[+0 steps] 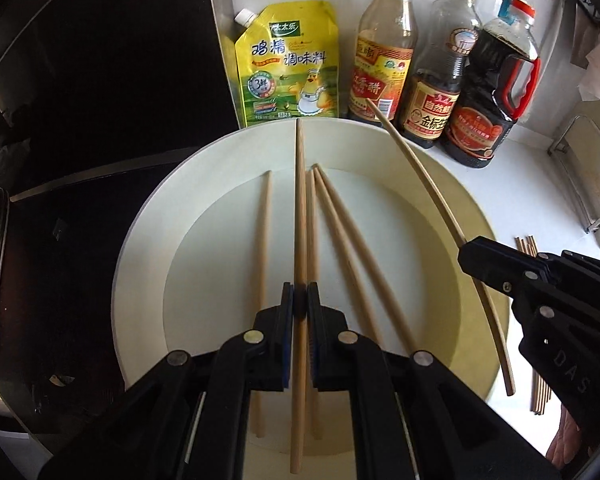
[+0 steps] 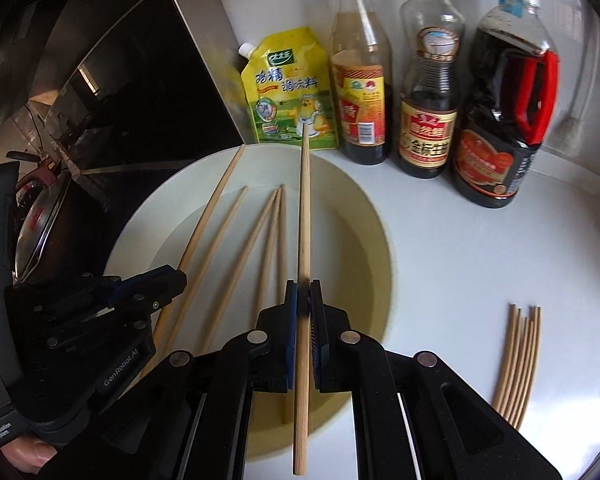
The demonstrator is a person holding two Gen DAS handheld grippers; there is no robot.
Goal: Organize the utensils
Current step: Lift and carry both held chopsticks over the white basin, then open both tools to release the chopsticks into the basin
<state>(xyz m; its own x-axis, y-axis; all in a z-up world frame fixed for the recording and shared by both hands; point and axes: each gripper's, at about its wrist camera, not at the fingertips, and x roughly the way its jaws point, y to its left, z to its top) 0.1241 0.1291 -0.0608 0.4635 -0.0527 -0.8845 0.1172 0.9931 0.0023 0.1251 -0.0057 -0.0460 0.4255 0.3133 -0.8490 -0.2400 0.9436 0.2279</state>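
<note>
A white plate (image 1: 148, 240) on the counter holds several loose wooden chopsticks (image 1: 263, 264). My left gripper (image 1: 300, 292) hangs over the plate, shut on one chopstick (image 1: 299, 200) that points away toward the bottles. To its right, my right gripper (image 1: 466, 250) is shut on another chopstick (image 1: 420, 176) above the plate's right rim. In the right wrist view the right gripper (image 2: 303, 286) clamps its chopstick (image 2: 305, 208) over the plate (image 2: 376, 248). The left gripper (image 2: 178, 280) holds its chopstick (image 2: 216, 200) at the left. A bundle of chopsticks (image 2: 518, 360) lies on the counter to the right.
Behind the plate stand a yellow seasoning pouch (image 1: 288, 64), a vinegar bottle (image 1: 384, 48), a sauce bottle (image 1: 440, 80) and a dark soy jug (image 1: 496, 92). A black cooktop (image 1: 100, 100) and a lidded pot (image 2: 40, 224) lie left. A metal rack (image 1: 584, 168) stands at the far right.
</note>
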